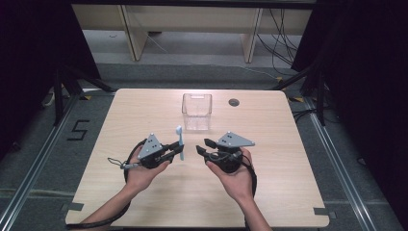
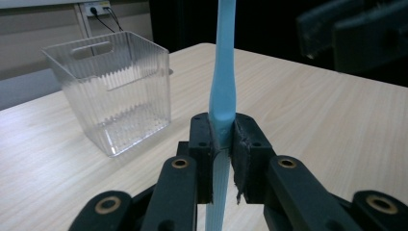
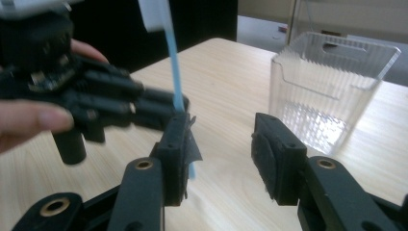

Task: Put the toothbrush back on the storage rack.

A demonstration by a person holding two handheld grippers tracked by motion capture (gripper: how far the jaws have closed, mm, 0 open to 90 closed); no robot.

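In the high view, the left gripper (image 1: 174, 150) is sitting in the lower left-centre of the frame, held in a hand (image 1: 142, 173) whose forearm is entering from the bottom edge. Its jaws are pressing tight on a light blue toothbrush (image 1: 181, 142), gripping the handle low down. The toothbrush's long axis is running nearly straight up the frame, with the head end pointing toward the top. In the left gripper view, the toothbrush (image 2: 223, 86) is standing upright between the pads (image 2: 248, 144), leaving the top edge of the frame, with a short length showing below the jaws.

At upper centre of the high view, a clear ribbed plastic container (image 1: 197, 111) is standing upright on the wooden table (image 1: 269, 120), apart from both grippers.

Right of centre, the right gripper (image 1: 204, 146) is resting in the other hand (image 1: 235, 178), jaws pointing toward the left of the frame at the toothbrush. In the right gripper view, its jaws are standing wide apart and holding nothing, with the toothbrush (image 3: 175, 82) just beyond the left pad (image 3: 180, 149).
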